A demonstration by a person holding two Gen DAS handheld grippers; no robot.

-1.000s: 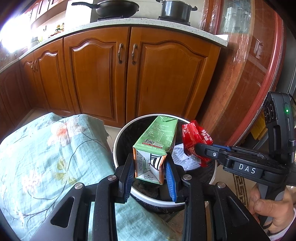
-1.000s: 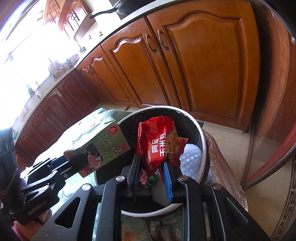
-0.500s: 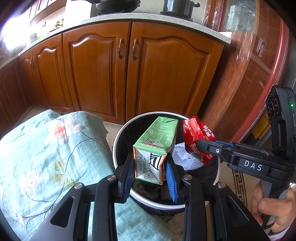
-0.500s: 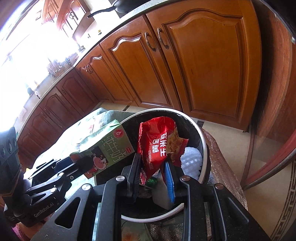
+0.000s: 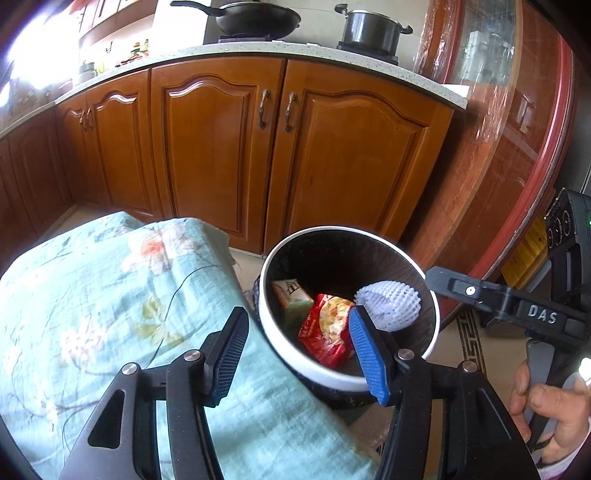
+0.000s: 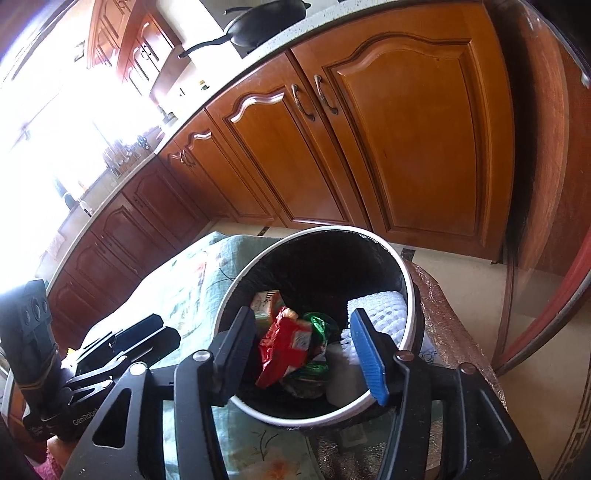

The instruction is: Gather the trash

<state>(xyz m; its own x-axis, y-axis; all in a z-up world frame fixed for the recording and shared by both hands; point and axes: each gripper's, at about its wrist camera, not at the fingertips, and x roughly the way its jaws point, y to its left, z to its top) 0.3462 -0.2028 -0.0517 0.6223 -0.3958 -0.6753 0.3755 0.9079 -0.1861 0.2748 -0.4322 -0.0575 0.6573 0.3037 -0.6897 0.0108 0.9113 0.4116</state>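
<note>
While both grippers hang over the bin: trash lies below them, none held.
Left gripper: jaws just opened, nothing between them; green carton lies in bin, just ahead and below.
Right gripper: jaws just opened, empty; red wrapper directly beneath.
Bin: equally near both.
Next, likely: withdraw for more trash.

Far ahead of me stand wooden cabinets with a wok and a pot on top. Near left lies a floral cloth.
</note>
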